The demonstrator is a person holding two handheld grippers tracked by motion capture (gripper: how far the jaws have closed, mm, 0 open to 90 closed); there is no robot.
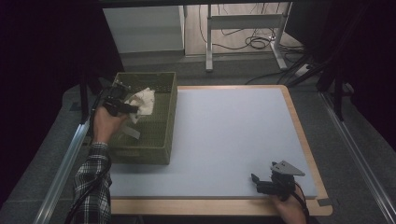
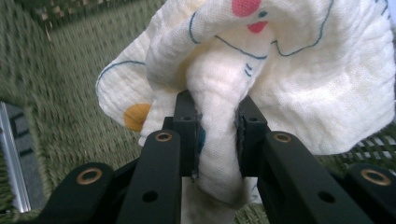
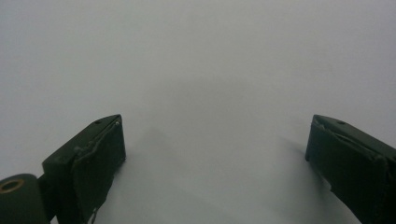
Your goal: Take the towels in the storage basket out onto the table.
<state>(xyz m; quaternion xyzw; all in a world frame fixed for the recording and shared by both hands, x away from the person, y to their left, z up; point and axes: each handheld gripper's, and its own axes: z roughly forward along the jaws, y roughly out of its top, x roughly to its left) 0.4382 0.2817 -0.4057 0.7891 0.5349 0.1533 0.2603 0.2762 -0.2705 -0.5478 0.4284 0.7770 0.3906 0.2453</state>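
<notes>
A cream cloth with blue outlines and red and orange patches hangs bunched over the green woven basket. My left gripper is shut on a fold of it, the pads pressing the fabric from both sides. From above, the cloth hangs lifted over the basket at the table's left, with the left gripper holding it. My right gripper rests near the front right edge of the table, jaws wide apart. Its fingers frame bare grey surface with nothing between them.
The grey mat covers the wooden table top. A metal rail runs along the left side. Beyond the table stand a white cabinet and a desk frame with cables on the floor.
</notes>
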